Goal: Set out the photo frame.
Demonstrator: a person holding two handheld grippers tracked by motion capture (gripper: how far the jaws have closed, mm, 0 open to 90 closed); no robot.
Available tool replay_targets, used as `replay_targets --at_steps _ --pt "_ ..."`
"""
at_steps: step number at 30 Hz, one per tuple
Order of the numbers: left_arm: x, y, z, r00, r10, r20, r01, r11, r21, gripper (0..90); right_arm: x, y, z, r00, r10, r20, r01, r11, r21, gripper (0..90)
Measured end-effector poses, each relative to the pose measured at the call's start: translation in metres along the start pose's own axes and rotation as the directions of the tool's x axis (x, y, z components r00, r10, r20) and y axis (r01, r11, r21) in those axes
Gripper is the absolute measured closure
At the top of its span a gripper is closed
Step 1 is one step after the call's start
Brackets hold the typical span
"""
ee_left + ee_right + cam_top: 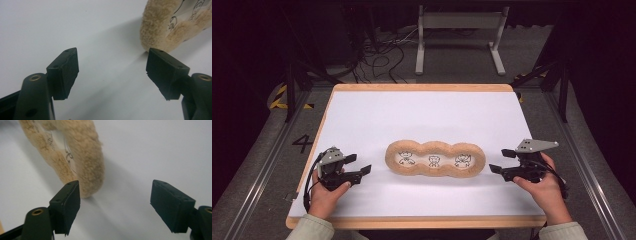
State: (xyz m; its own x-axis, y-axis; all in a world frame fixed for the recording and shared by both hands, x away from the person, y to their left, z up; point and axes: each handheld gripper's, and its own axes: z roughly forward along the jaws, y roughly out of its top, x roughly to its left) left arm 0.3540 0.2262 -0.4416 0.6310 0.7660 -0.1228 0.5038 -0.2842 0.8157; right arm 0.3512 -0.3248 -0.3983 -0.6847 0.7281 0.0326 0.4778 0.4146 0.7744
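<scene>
Tool [112, 72] jaws wide apart over white table [50, 25], nothing between; fuzzy tan holder [157, 27] just beyond right jaw.

We look down on a table [362, 120] with a fluffy three-hole tray [435, 158] lying flat near its middle, long side running left to right. Inside each of its three hollows sits a small drawing. The left gripper [360, 166] is on the tray's left, near the table's front left edge; the right gripper [499, 161] is just beside the tray's right end. Behind the table, cables [377, 60] lie on the floor beside a frame stand [460, 30].
</scene>
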Motion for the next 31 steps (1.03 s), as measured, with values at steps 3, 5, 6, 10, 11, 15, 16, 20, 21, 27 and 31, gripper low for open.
replay_targets --at_steps 3,5,6,10,11,15,16,20,21,27,31 --pt "0.000 -0.001 0.001 0.9997 0.022 -0.015 -0.021 0.9997 0.006 26.1 -0.003 -0.008 0.004 0.9999 0.010 0.006 -0.010 1.000 0.004 25.1" --pt "0.000 -0.002 0.002 0.9992 0.036 -0.019 -0.035 0.9993 0.008 25.6 -0.005 -0.017 0.007 0.9999 0.010 0.011 -0.010 1.000 0.000 24.8" --pt "0.000 -0.002 0.003 0.9995 0.031 -0.011 -0.031 0.9995 0.011 25.6 -0.005 -0.017 0.007 0.9999 0.010 0.011 -0.010 1.000 0.000 24.8" --pt "0.000 -0.004 0.006 0.9989 0.047 0.000 -0.047 0.9988 0.009 25.2 -0.006 -0.029 0.014 0.9999 0.001 0.012 -0.001 1.000 -0.002 24.0" --pt "0.000 -0.004 0.007 0.9991 0.042 0.004 -0.042 0.9990 0.014 25.2 -0.006 -0.030 0.015 0.9999 -0.002 0.012 0.002 1.000 -0.001 24.0" --pt "0.001 -0.005 0.009 0.9991 0.039 0.013 -0.040 0.9991 0.014 24.9 -0.005 -0.038 0.024 0.9998 -0.007 0.016 0.006 1.000 0.018 24.0" --pt "0.001 -0.005 0.009 0.9991 0.041 0.013 -0.041 0.9990 0.020 24.9 -0.004 -0.039 0.027 0.9999 -0.002 0.014 0.002 1.000 0.026 24.0" --pt "0.001 -0.005 0.010 0.9991 0.035 0.023 -0.035 0.9990 0.026 24.6 -0.002 -0.040 0.032 0.9998 0.000 0.021 -0.001 0.999 0.039 24.0" --pt "0.001 -0.005 0.010 0.9991 0.035 0.024 -0.035 0.9990 0.029 24.5 -0.002 -0.040 0.033 0.9998 0.003 0.020 -0.004 0.999 0.043 24.0" --pt "0.000 -0.005 0.010 0.9999 0.006 0.014 -0.006 0.9992 0.038 24.0 -0.001 -0.038 0.032 0.9995 0.002 0.032 -0.003 0.999 0.037 23.7" --pt "0.002 -0.005 0.010 1.0000 -0.001 -0.004 0.002 0.9992 0.041 23.6 -0.002 -0.037 0.030 0.9992 0.005 0.040 -0.006 1.000 0.028 23.6"
